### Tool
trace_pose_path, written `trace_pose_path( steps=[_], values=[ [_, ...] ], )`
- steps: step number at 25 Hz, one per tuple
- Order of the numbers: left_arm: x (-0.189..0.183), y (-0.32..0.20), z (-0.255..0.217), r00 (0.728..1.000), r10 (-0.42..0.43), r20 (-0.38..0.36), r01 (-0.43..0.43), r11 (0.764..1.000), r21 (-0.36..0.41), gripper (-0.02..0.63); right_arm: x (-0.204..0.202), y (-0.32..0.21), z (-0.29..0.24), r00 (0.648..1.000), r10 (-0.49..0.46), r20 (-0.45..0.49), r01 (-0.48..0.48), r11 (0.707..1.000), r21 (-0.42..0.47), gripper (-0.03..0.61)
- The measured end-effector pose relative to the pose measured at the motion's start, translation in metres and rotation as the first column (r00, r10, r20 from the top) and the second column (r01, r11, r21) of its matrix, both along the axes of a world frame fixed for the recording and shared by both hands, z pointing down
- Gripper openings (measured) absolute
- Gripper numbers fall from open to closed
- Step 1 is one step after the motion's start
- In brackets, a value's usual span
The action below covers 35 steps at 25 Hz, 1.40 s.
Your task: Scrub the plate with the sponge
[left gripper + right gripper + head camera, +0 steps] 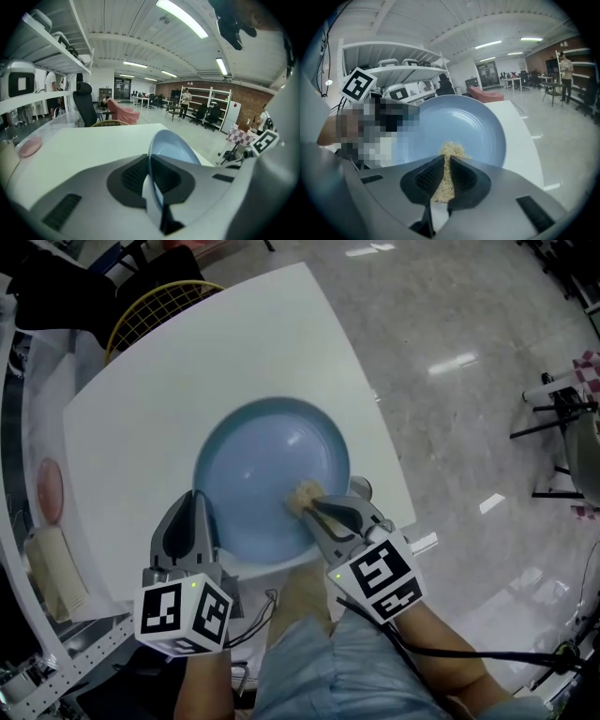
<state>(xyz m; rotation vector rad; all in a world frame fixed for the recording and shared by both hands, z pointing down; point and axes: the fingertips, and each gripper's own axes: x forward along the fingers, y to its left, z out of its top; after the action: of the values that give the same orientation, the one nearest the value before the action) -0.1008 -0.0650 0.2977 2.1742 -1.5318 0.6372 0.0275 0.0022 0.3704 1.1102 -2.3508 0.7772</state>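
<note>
L gripper point(152, 180) pinches plate point(172, 149) rim, R gripper point(446, 178) sponge point(451, 151), per own views.

The right gripper's point(446, 164) jaws hide most of the sponge point(450, 150); the table point(141, 427) half hides the chair point(159, 306).

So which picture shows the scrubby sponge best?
The right gripper view. There the tan sponge fills the middle, pinched in the jaws of the right gripper, its tip against the blue plate. The head view shows only a small tuft past the jaws. The left gripper view shows none of it.
</note>
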Motion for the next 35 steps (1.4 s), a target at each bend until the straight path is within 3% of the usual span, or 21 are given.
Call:
trace_pose_path(
  steps=[18, 26, 35],
  values=[
    [0.001, -0.009, -0.001, 0.998, 0.054, -0.021, -0.054, 0.999, -0.004, 0.023, 0.042, -0.070, -0.006, 0.976, 0.190, -0.103, -0.181, 0.980, 0.086, 0.044],
    [0.019, -0.018, 0.001, 0.996, 0.079, -0.047, -0.080, 0.997, -0.011, 0.024, 0.051, -0.106, -0.017, 0.973, 0.201, -0.112, -0.187, 0.974, 0.128, 0.044],
    [0.040, -0.028, 0.003, 0.996, 0.059, -0.069, -0.061, 0.998, -0.020, 0.026, 0.039, -0.141, -0.036, 0.987, 0.136, -0.089, -0.119, 0.976, 0.181, 0.044]
  ],
)
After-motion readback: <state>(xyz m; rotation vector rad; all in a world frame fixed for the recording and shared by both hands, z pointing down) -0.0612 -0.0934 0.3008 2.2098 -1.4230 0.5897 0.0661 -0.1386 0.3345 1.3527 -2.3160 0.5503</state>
